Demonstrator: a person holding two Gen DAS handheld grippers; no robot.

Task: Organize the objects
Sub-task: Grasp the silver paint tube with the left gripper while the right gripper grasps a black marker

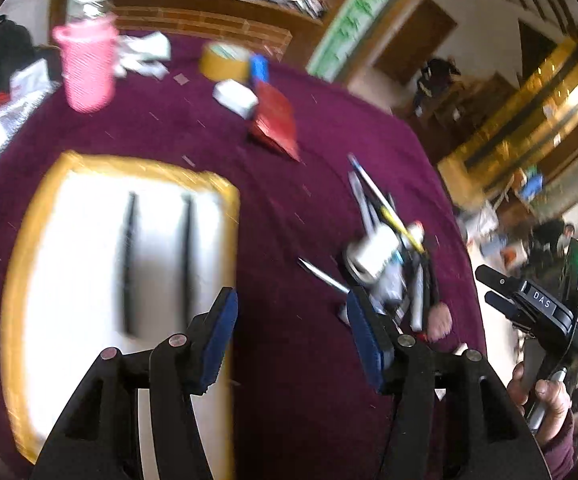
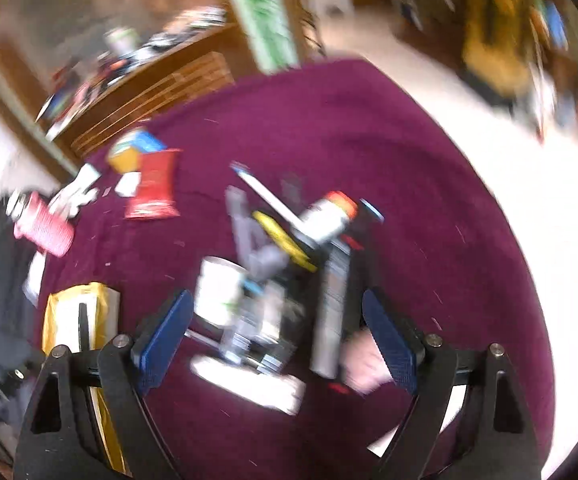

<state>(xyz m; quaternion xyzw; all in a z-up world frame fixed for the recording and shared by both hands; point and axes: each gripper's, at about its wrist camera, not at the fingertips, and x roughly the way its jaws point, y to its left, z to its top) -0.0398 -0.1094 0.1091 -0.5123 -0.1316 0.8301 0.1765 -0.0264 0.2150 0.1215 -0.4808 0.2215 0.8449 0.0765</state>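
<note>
A heap of pens, markers and small stationery (image 1: 389,264) lies on the purple tablecloth (image 1: 169,128). To its left sits a white divided tray with a yellow rim (image 1: 29,240). My left gripper (image 1: 293,332) hangs open over bare cloth between the tray and the heap, with nothing between its blue pads. In the right wrist view my right gripper (image 2: 277,336) stands wide open above the same heap (image 2: 289,280); the picture is blurred and no pad presses on anything. In the left wrist view the right gripper (image 1: 489,288) shows at the right edge, held by a hand (image 1: 545,400).
At the far side of the table stand a pink mesh cup (image 1: 87,68), a brown tape roll (image 1: 225,60), a white box (image 1: 235,98) and a red packet (image 1: 277,120). The table edge runs close behind the heap on the right. A cluttered wooden counter (image 1: 209,12) lies beyond.
</note>
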